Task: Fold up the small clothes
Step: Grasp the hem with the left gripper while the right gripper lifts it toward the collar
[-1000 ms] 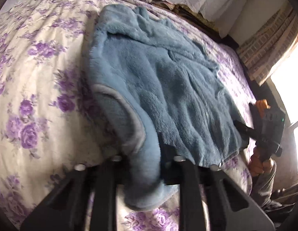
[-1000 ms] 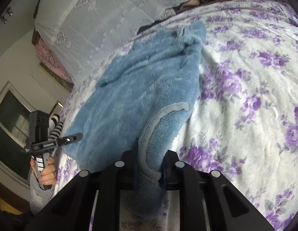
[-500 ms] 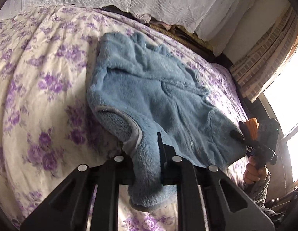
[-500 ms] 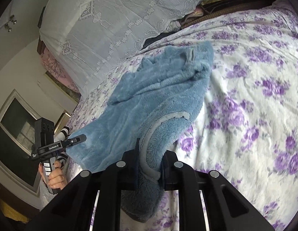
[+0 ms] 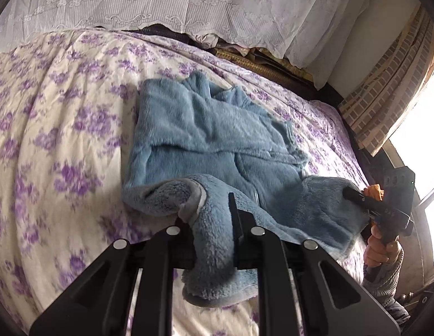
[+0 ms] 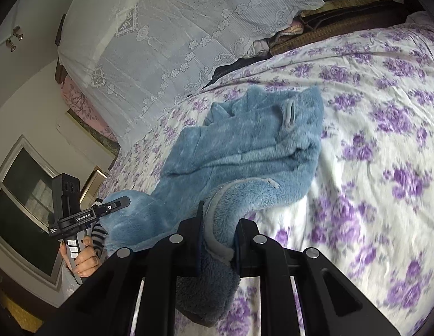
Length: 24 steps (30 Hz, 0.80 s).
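A small blue fleece jacket (image 5: 217, 145) lies on a bed with a purple-flowered sheet (image 5: 49, 140); it also shows in the right wrist view (image 6: 245, 145). My left gripper (image 5: 212, 224) is shut on one corner of the jacket's near hem, lifted off the bed. My right gripper (image 6: 218, 229) is shut on the other near corner, by its grey trim. Each gripper also shows in the other's view: the right one (image 5: 357, 197) at the far right, the left one (image 6: 116, 204) at the far left. The jacket's far end with the hood rests on the bed.
A white lace cover (image 5: 189, 5) drapes over the headboard end behind the bed. A brick-pattern curtain (image 5: 385, 98) and a bright window stand at the right of the left wrist view. A dark window (image 6: 21, 201) is in the wall at the left of the right wrist view.
Both grippers have risen and pulled back with the hem corners, so the jacket looks smaller and farther. The near hem has lifted off the bed and the jacket has slid toward me.
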Tool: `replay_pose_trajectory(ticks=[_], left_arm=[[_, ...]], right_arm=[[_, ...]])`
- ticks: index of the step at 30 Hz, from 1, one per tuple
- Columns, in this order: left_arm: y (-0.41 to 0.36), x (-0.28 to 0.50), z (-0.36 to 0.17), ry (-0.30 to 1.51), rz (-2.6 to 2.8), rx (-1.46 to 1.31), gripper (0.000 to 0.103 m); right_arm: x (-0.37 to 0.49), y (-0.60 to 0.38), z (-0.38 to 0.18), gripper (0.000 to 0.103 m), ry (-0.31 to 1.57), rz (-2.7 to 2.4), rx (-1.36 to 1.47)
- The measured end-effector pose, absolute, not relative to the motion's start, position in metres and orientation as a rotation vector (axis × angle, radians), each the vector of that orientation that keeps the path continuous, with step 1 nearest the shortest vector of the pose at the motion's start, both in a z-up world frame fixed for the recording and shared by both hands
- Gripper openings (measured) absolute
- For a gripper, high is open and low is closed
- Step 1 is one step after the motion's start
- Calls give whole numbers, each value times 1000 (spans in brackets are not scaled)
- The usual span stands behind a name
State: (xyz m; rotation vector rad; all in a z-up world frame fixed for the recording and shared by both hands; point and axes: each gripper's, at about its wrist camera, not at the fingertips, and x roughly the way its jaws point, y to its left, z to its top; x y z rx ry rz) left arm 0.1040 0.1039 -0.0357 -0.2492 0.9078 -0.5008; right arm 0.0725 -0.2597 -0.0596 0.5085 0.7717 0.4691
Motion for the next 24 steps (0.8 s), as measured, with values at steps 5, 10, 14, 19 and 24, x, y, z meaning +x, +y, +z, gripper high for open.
replay_pose_trajectory(ticks=[5,10,14,19,24], left_arm=[[96,122,-26,896,-491,-234,15],[89,140,-16,884,-487,-230,15],[87,153,-7,871,-491,-235,15],[82,171,2,854,-486,-239,15],[78,191,6,852,-485,-244,15]], right_arm=[[91,-264,-57,17,780,457,535],[107,-266,-52,17,778,447,537],[119,-267,-46,17,776,440,538],[136,-268,-39,17,773,431,537],[154,-271,-32,17,771,423,541]])
